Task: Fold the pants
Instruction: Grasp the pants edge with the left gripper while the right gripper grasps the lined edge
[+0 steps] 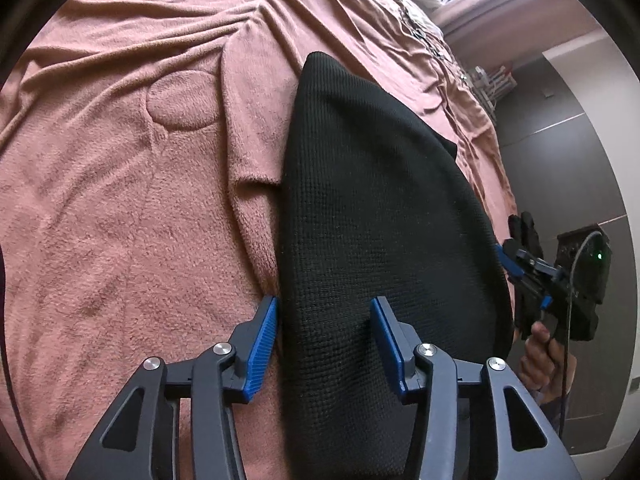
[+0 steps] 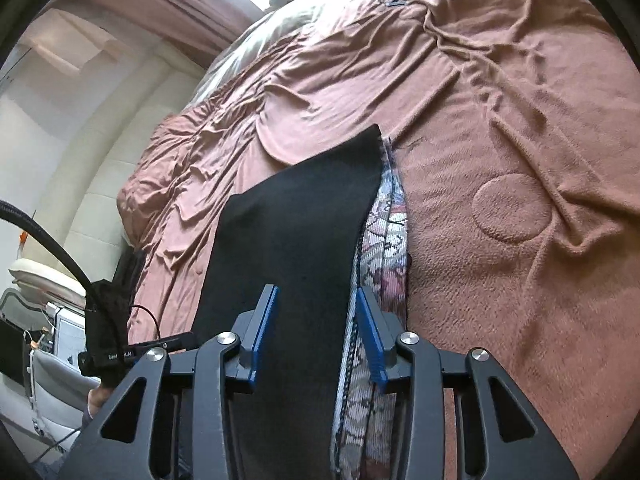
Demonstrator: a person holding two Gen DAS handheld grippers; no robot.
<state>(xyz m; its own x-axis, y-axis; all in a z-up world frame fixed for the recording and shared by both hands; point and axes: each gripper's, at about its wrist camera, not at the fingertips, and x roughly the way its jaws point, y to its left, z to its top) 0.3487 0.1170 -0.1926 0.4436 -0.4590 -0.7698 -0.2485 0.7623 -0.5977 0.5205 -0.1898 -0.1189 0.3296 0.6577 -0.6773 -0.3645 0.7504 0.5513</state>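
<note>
On my left gripper (image 1: 324, 320), the spread fingers straddle the one pair of black pants (image 1: 380, 200) on the pink blanket (image 1: 120, 200). My right gripper (image 2: 316, 312) is spread too, pants (image 2: 296, 232) between its fingers.

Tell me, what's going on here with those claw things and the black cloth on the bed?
A person is folding a pair of black pants on a bed covered with a pinkish-brown blanket, using a hand-held gripper in each hand. The left gripper and the right gripper are both open, their blue fingers straddling the dark fabric without pinching it. The right view also shows a patterned cloth beside the pants.
</note>
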